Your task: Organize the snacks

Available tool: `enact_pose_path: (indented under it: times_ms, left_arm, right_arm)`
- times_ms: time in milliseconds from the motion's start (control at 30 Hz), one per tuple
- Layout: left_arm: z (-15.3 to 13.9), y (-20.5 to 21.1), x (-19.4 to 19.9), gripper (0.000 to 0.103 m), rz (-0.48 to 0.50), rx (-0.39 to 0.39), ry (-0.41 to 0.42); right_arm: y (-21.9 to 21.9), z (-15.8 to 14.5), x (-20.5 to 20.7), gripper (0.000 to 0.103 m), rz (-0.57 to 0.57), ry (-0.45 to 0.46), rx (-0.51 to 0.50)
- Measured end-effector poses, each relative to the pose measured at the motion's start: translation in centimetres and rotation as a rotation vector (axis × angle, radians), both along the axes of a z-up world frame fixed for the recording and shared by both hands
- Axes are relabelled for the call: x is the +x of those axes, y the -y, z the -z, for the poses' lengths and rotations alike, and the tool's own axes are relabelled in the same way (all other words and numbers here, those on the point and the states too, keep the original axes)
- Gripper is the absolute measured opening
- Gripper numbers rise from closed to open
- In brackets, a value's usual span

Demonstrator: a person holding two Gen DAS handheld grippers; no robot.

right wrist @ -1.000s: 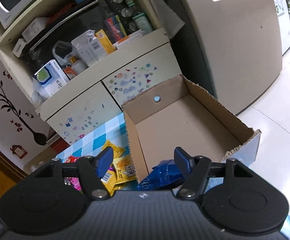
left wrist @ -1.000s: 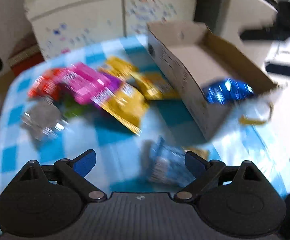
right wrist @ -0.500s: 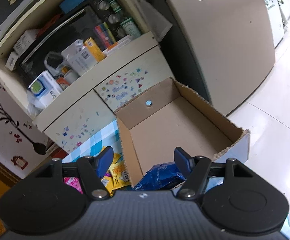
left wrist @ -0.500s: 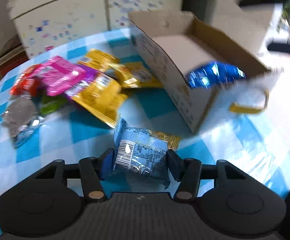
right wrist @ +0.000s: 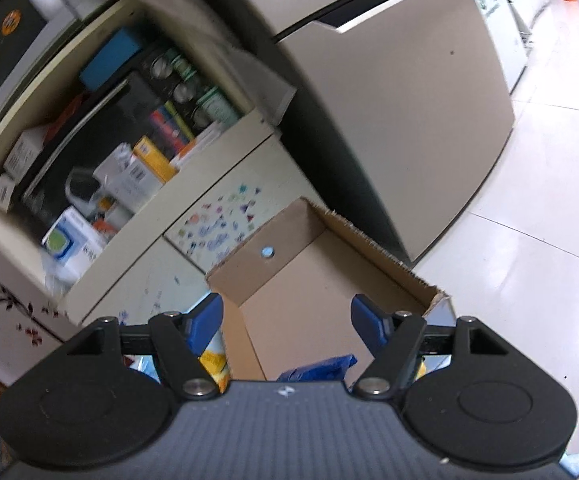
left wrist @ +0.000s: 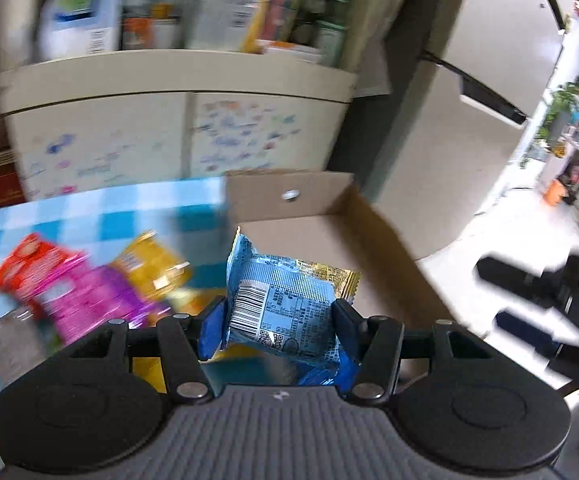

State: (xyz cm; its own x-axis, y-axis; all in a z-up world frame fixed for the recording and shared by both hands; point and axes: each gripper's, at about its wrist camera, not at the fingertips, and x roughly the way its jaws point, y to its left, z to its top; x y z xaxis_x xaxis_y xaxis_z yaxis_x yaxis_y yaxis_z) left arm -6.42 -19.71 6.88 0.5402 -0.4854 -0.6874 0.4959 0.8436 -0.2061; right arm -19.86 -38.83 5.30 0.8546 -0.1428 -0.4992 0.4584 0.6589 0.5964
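Left gripper: its 2 blue fingers are closed in on a light blue snack packet, one pad on each side of it; the packet is held clear of the table, barcode side toward the camera.
Light blue snack packet: sits upright between the pads, its crimped top edge leaning left, a gold-coloured strip showing at its right corner; seen from the left wrist, it hangs in front of the near part of the cardboard box.
Right gripper: jaws spread wide, nothing between the 2 blue fingers; it hovers above the open box.
Cardboard box: open-topped, brown inside, with a small round hole in its far wall; it stands at the right edge of the table, just in front of a cream cabinet.
Dark blue packet: lies inside the box at its near end, partly hidden by the right gripper's body.
Remaining snacks: a red packet, a magenta packet and a yellow packet lie bunched together on the blue checked tablecloth, left of the box; all are motion-blurred.
Silver packet: at the left edge of the cloth, just beside the magenta one; blurred.
Surroundings: cluttered shelves above the cabinet.
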Motion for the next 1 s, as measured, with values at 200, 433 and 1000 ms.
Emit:
enact_pose_path:
  times_ms: [200,433,1000]
  left_arm:
    - [-1.3,1.5,1.8,0.084,-0.004,-0.020,-0.002]
    - [-2.5,-5.4,4.0,0.089,-0.080,0.042,0.055]
    - [2.1,-21.0,7.5,0.095,-0.343,0.132,-0.062]
  right_arm:
    - [-0.1,0.2,0.3,0.073,-0.020,-0.011,-0.015]
    - [-3.1,-0.4,2.1,0.073,-0.206,0.031,-0.066]
    - [-15.6,3.0,8.2,0.073,-0.638,-0.061,-0.263]
